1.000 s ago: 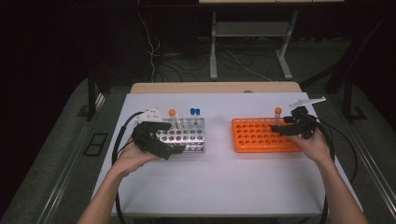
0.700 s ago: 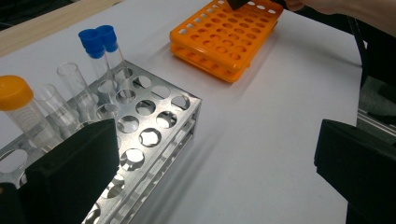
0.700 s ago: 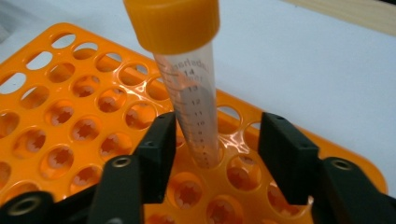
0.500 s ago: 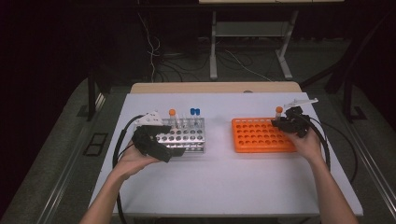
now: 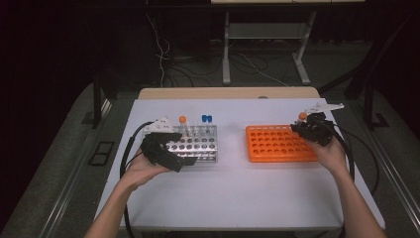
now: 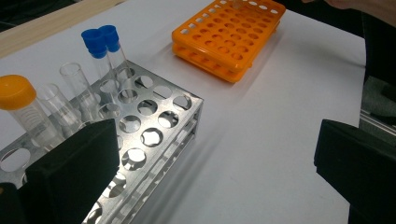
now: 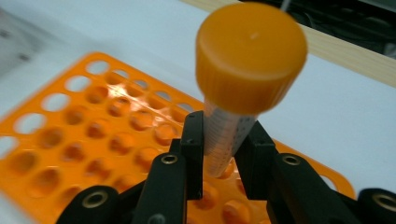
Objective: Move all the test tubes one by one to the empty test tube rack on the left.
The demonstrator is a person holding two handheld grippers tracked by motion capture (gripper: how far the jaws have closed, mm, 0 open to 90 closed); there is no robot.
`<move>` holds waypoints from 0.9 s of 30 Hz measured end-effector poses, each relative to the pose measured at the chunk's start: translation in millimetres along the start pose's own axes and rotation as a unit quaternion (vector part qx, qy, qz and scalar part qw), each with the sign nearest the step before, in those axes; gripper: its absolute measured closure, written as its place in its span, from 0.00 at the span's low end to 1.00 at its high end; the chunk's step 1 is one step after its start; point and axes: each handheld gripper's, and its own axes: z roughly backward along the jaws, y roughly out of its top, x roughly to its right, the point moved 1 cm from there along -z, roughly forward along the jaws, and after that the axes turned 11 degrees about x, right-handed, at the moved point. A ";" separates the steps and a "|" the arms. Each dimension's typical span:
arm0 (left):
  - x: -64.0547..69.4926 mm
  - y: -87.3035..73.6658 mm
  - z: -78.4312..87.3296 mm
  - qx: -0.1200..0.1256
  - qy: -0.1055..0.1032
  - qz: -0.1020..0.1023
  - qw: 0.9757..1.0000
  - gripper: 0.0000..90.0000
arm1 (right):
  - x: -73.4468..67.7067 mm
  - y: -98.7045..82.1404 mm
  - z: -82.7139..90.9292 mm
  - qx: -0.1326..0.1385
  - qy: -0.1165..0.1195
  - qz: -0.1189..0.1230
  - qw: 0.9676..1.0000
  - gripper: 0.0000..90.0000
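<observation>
My right gripper is shut on a clear tube with an orange cap, held upright just above the orange rack. From above, that tube sits in the right gripper at the far right corner of the orange rack. My left gripper stands open at the front left of the metal rack, nothing between its jaws. The metal rack holds an orange-capped tube, two blue-capped tubes and uncapped clear tubes.
Both racks rest on a white table, with a wooden strip along its far edge. Black cables trail from each gripper off the table's sides. The floor beyond is dark, with a desk frame and loose wires.
The right gripper has closed on the orange-capped tube and shifted slightly at the rack's far right corner. The left hand and gripper have stayed in place.
</observation>
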 end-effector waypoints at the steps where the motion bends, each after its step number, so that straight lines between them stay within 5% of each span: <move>1: 0.1 0.4 -0.4 -0.001 -0.001 -0.001 1.000 0.00 | -1.7 1.6 2.6 0.001 0.006 -0.001 1.000 0.82; 16: 6.9 8.0 -7.1 -0.005 -0.012 -0.013 1.000 0.00 | -61.3 18.3 29.9 0.002 0.107 0.033 0.994 0.82; 27: 12.1 14.9 -10.5 -0.001 -0.023 -0.021 1.000 0.00 | -104.4 27.6 33.3 -0.016 0.180 0.065 0.981 0.82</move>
